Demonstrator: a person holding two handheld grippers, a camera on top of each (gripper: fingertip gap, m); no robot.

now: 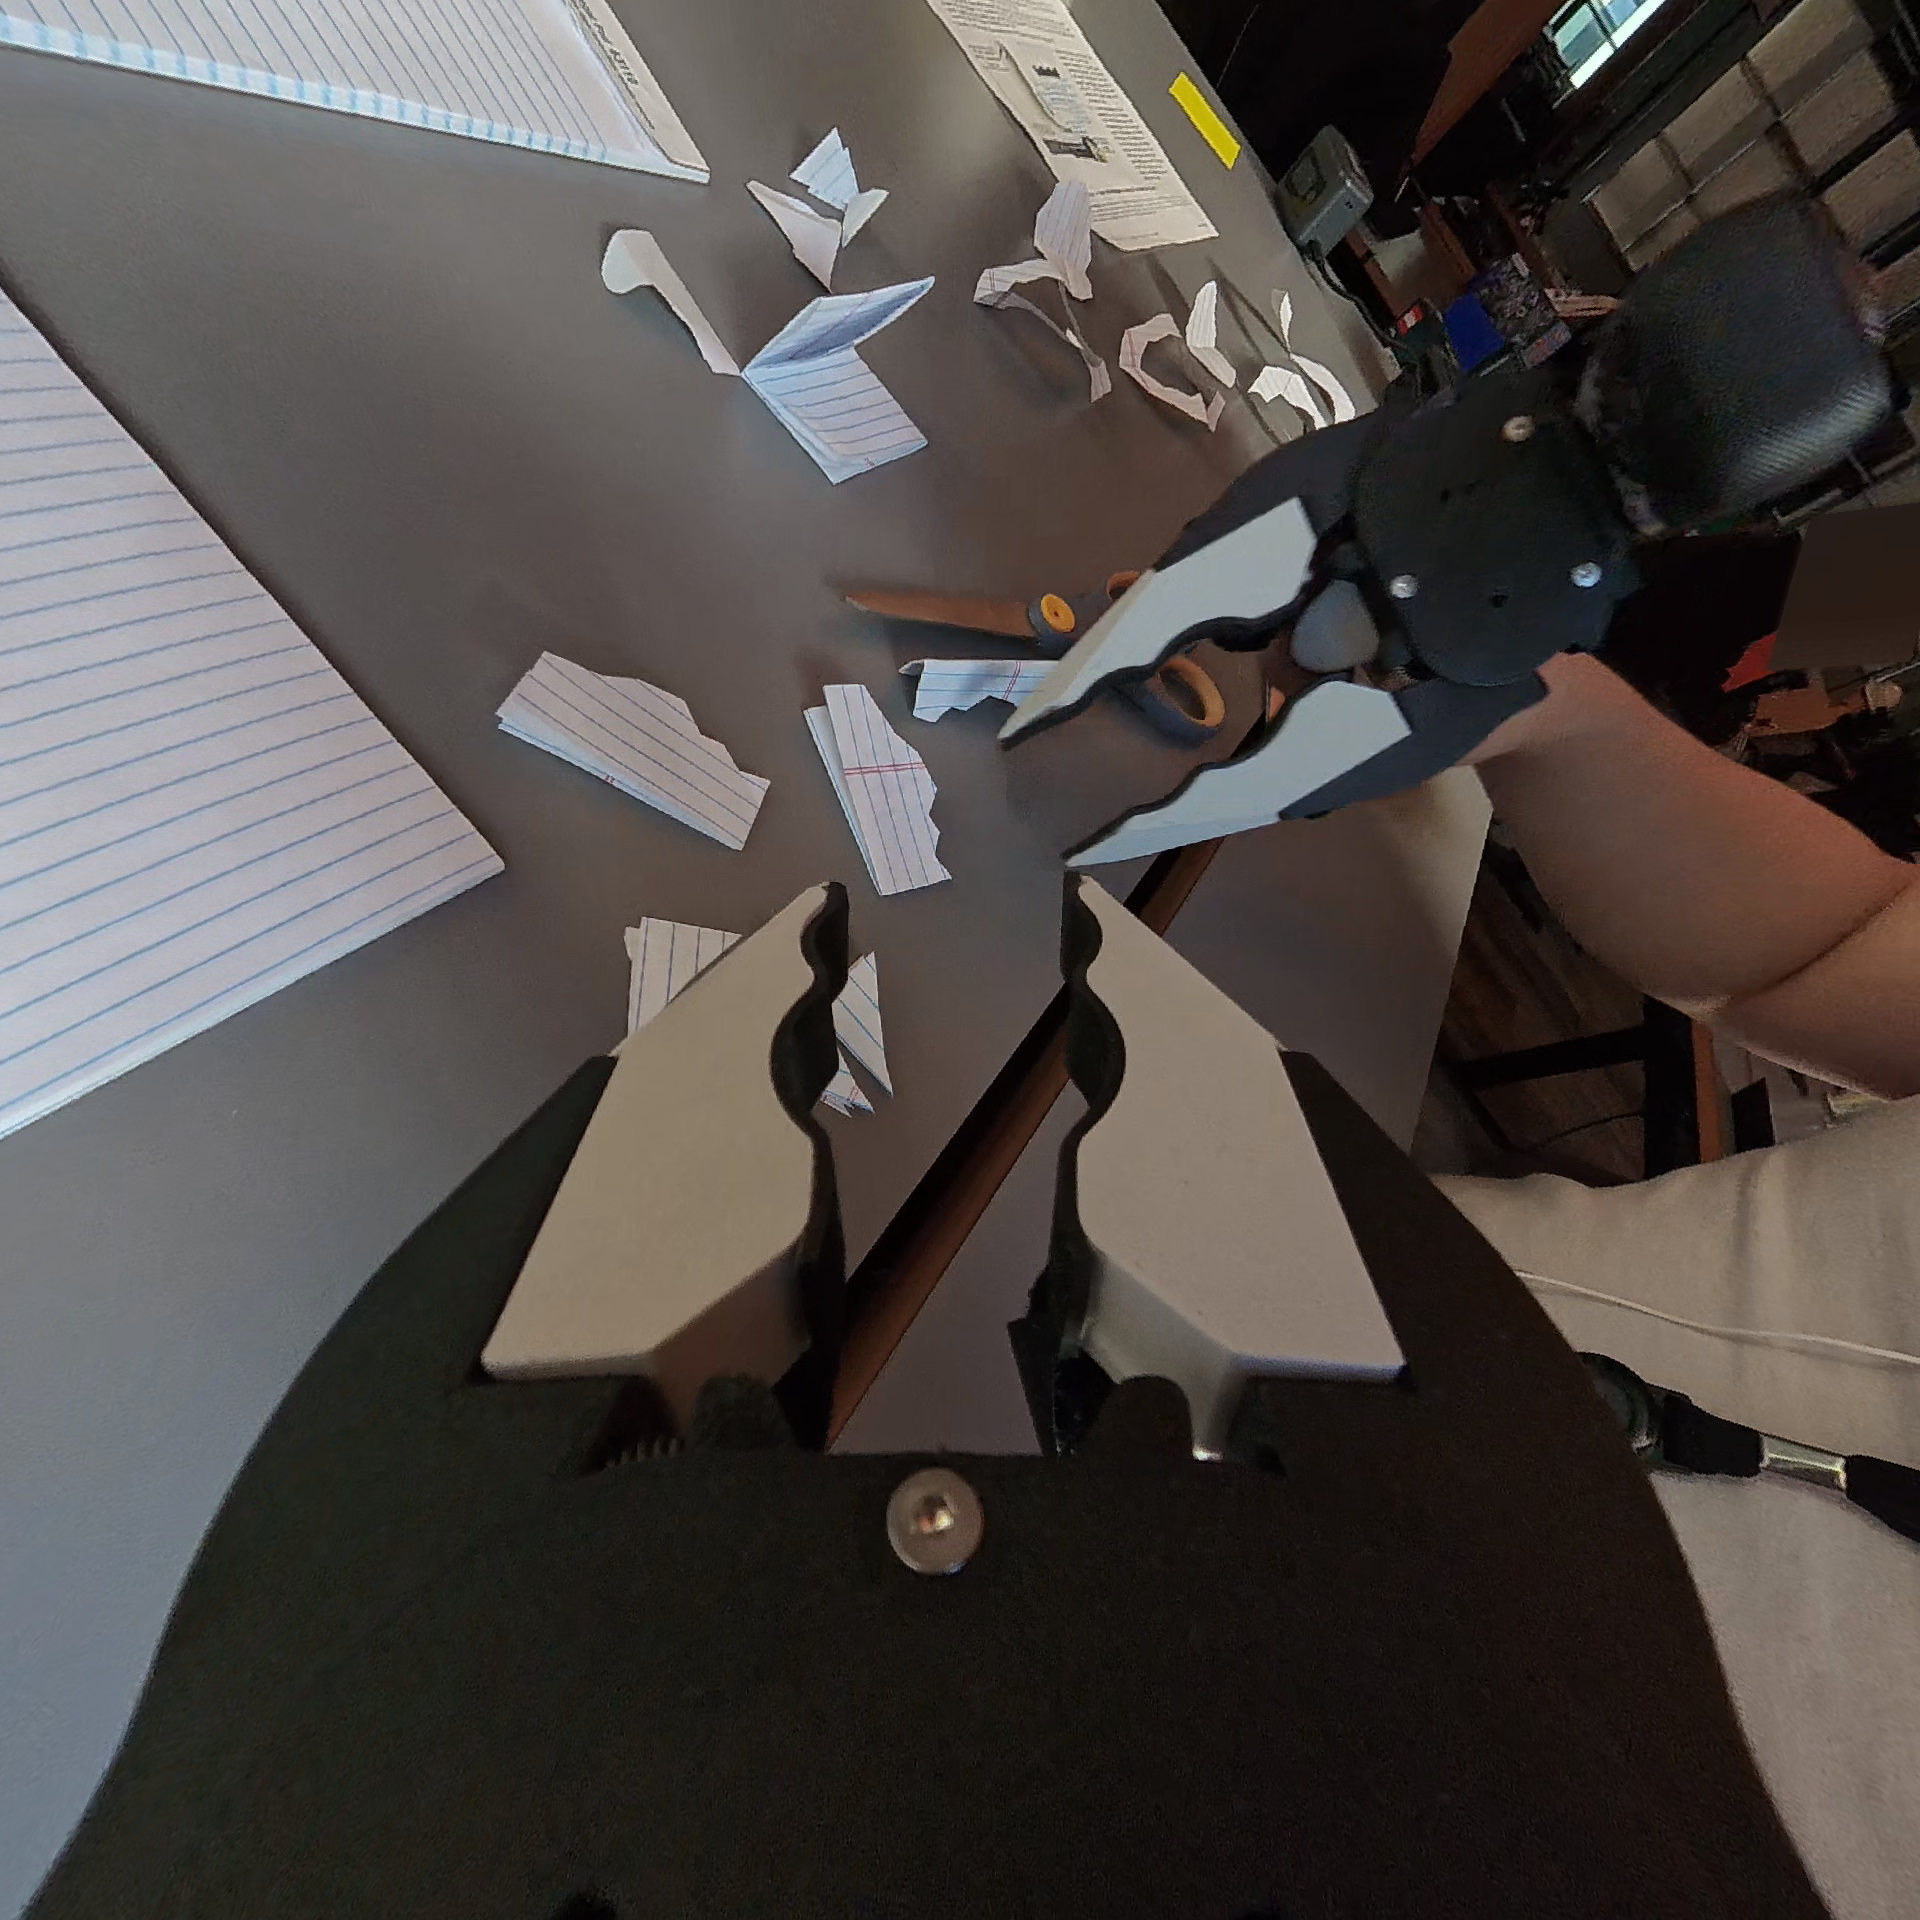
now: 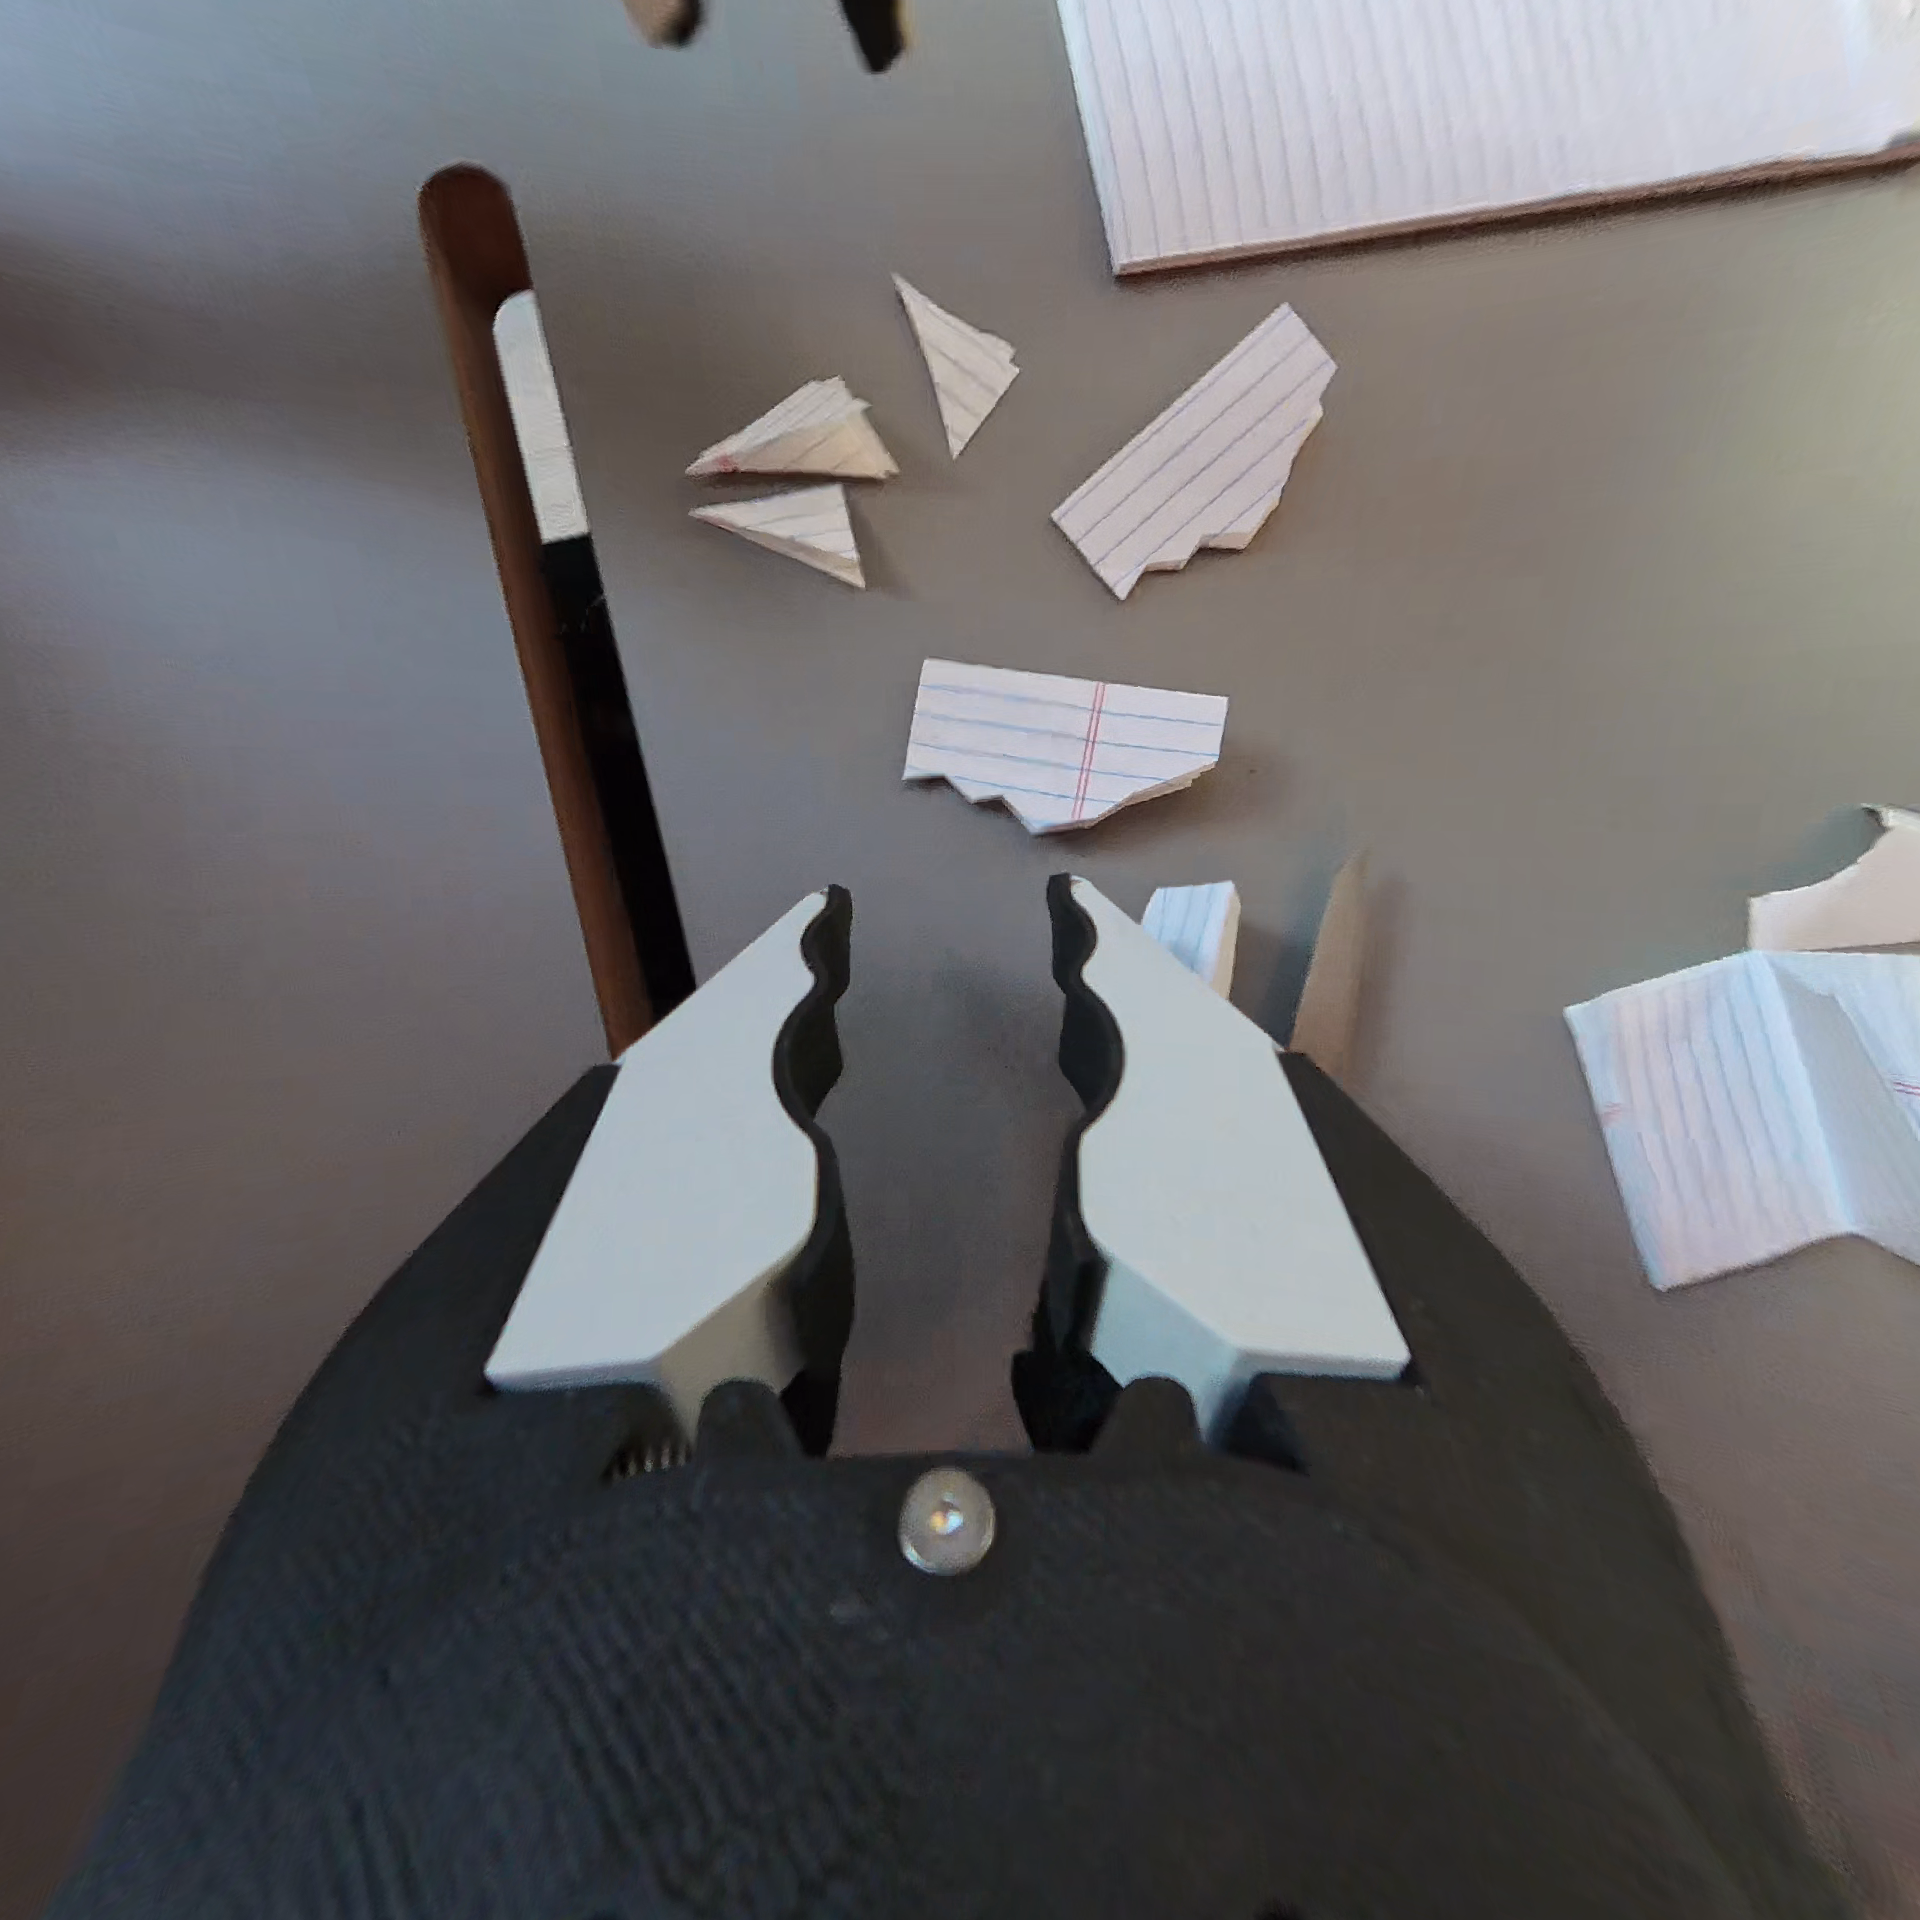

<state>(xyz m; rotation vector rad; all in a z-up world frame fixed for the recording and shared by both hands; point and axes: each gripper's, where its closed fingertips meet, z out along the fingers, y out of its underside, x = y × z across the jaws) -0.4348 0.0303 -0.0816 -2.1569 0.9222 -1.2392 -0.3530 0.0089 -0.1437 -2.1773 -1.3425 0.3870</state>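
Observation:
My left gripper (image 1: 951, 894) is open and empty, held above the grey table (image 1: 364, 1195) near its slot. Small lined paper scraps (image 1: 862, 1023) lie just under its left finger. My right gripper (image 1: 1039, 795) is open and empty and hovers over the orange-handled scissors (image 1: 1055, 615), which lie flat and are partly hidden behind it. In the right wrist view the right gripper (image 2: 948, 899) points at a folded lined scrap with a red margin (image 2: 1060, 748). Triangular scraps (image 2: 800, 447) lie beyond it. The left gripper's tips (image 2: 769, 21) show at the top edge.
Two lined pads (image 1: 156, 727) (image 1: 364, 62) lie at the left and far left. A creased folded sheet (image 1: 831, 384), several curled strips (image 1: 1049, 281) and a printed page (image 1: 1081, 114) lie farther off. A brown-edged slot (image 2: 488, 520) cuts into the table. A person's arm (image 1: 1683, 852) is at the right.

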